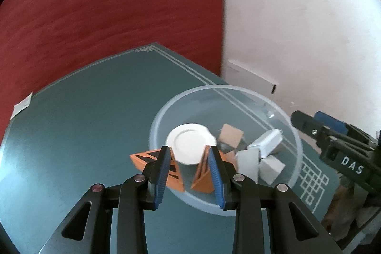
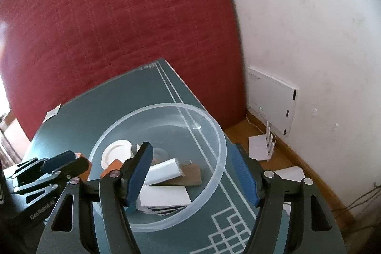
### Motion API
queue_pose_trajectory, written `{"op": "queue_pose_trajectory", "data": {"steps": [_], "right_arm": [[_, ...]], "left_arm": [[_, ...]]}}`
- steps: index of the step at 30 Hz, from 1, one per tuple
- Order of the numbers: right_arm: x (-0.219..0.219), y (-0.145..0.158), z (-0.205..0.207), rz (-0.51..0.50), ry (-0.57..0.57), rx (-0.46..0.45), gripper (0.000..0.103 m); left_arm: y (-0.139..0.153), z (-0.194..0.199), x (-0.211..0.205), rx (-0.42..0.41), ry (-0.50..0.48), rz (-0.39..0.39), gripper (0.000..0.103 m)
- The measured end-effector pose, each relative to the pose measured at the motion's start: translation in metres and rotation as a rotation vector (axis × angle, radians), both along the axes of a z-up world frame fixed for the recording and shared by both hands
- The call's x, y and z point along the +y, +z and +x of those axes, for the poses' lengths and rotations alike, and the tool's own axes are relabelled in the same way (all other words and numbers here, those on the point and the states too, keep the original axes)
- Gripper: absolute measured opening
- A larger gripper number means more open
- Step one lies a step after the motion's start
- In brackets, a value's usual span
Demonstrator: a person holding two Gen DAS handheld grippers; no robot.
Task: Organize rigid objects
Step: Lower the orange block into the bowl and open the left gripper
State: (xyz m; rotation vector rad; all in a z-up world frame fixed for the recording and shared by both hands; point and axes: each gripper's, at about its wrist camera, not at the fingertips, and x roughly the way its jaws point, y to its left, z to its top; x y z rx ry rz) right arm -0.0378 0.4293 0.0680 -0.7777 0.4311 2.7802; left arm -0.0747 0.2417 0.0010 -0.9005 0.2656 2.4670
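Translucent plastic forms the wide bowl (image 1: 289,125) that sits on the dark teal table (image 1: 83,123), toward its right side and close to the white double line running along that edge; inside it lie a small white plate (image 1: 190,143) at the left, a brown cardboard block (image 1: 231,135) behind the middle, a white plug adapter (image 1: 268,143) and white blocks (image 1: 271,167) at the right; the left gripper (image 1: 189,150) hangs just over the bowl's near-left rim with its blue-padded fingers (image 1: 164,173) spread apart and holding nothing; one orange block (image 1: 142,158) with black markings lies outside the bowl, against its near-left wall and partly hidden by the left finger, while a second orange block (image 1: 202,179) shows inside, beside the right finger; the right gripper (image 2: 193,158) hovers over the bowl's near-right part, fingers wide apart and empty, the left finger above the contents and the right finger outside the rim; the table's left and far portions are bare teal surface apart from a small white slip (image 1: 22,106) at the far-left edge; a red quilted panel (image 2: 119,16) stands directly behind the table, and a white wall (image 2: 309,27) with a white box (image 2: 271,99) mounted low on it closes off the right; below, white boards (image 2: 257,146) lie on the wooden floor (image 2: 297,158).
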Motion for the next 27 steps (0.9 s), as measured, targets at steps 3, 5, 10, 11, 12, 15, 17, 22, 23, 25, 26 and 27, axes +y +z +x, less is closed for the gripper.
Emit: {"op": "queue_pose_trajectory", "data": {"steps": [3, 5, 10, 11, 12, 15, 17, 22, 23, 25, 26, 27], "right_arm": [[0.001, 0.0, 0.0, -0.002, 0.002, -0.003, 0.069], [0.003, 0.0, 0.001, -0.003, 0.003, -0.005, 0.069], [0.004, 0.003, 0.003, -0.001, 0.006, -0.005, 0.069], [0.004, 0.004, 0.003, 0.0, 0.006, -0.005, 0.069], [0.005, 0.004, 0.003, 0.0, 0.007, -0.005, 0.069], [0.006, 0.004, 0.004, 0.001, 0.007, -0.007, 0.069], [0.007, 0.005, 0.006, 0.002, 0.007, -0.007, 0.069], [0.008, 0.006, 0.008, 0.002, 0.006, -0.005, 0.069], [0.007, 0.006, 0.008, 0.002, 0.005, -0.006, 0.069], [0.007, 0.006, 0.007, 0.003, 0.006, -0.006, 0.069], [0.007, 0.006, 0.008, 0.002, 0.006, -0.007, 0.069], [0.007, 0.006, 0.007, 0.001, 0.005, -0.008, 0.07]], "left_arm": [[0.0, 0.001, 0.0, -0.008, -0.029, 0.024, 0.034], [-0.001, 0.002, -0.003, -0.018, -0.045, 0.046, 0.034], [0.001, 0.0, -0.007, -0.052, -0.082, 0.096, 0.036], [0.002, 0.0, -0.009, -0.064, -0.092, 0.108, 0.036], [0.001, 0.0, -0.01, -0.076, -0.103, 0.121, 0.036], [-0.001, 0.002, -0.009, -0.097, -0.119, 0.133, 0.037], [-0.004, 0.003, -0.008, -0.112, -0.123, 0.127, 0.037], [0.001, 0.009, -0.013, -0.11, -0.113, 0.123, 0.056], [0.004, 0.011, -0.016, -0.096, -0.104, 0.123, 0.062], [0.009, 0.014, -0.017, -0.066, -0.088, 0.119, 0.079], [0.011, 0.017, -0.02, -0.049, -0.08, 0.116, 0.082], [0.014, 0.02, -0.023, -0.031, -0.071, 0.107, 0.089]]}}
